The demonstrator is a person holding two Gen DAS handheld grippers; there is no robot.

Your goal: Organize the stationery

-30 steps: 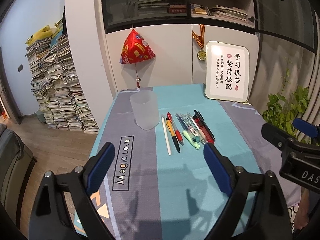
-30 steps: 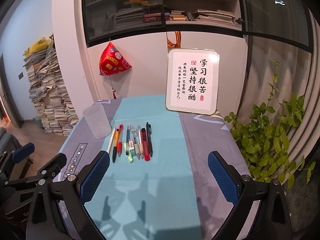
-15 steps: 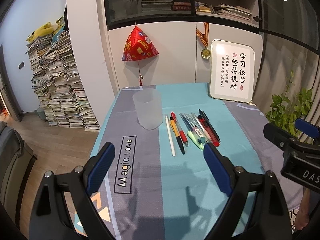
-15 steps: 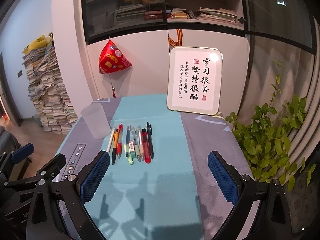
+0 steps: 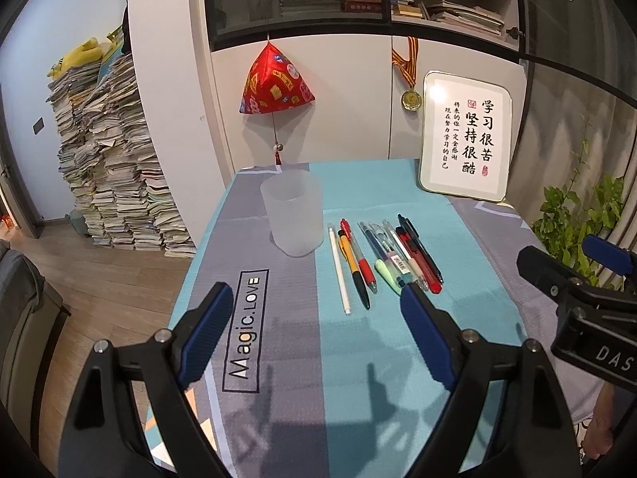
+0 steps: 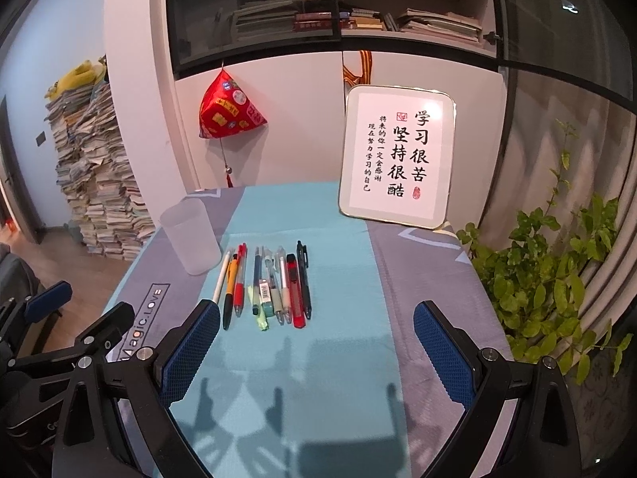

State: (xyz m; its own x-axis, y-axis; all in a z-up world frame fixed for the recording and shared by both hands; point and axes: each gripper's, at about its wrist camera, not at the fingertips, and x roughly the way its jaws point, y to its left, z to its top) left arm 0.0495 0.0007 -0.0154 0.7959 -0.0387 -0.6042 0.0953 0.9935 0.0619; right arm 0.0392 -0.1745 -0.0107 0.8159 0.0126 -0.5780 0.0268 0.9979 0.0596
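A frosted plastic cup [image 5: 292, 215] stands upright on the teal and grey tablecloth [image 5: 358, 358]; it also shows in the right wrist view [image 6: 193, 237]. To its right lies a row of several pens [image 5: 382, 259], with a white pen [image 5: 339, 269] nearest the cup and a black pen [image 5: 420, 247] farthest. The row shows in the right wrist view [image 6: 274, 283]. My left gripper [image 5: 314, 330] is open and empty, above the cloth in front of the cup and pens. My right gripper [image 6: 316, 342] is open and empty, in front of the pens.
A framed calligraphy sign [image 5: 466, 151] leans at the table's back right. A red pyramid ornament [image 5: 274, 83] hangs on the cabinet behind. A green plant [image 6: 557, 271] stands right of the table. A tall paper stack [image 5: 111, 159] stands on the floor at left.
Both grippers have moved slightly forward toward the pens and cup. Both stay open and empty. Nothing on the table has moved.
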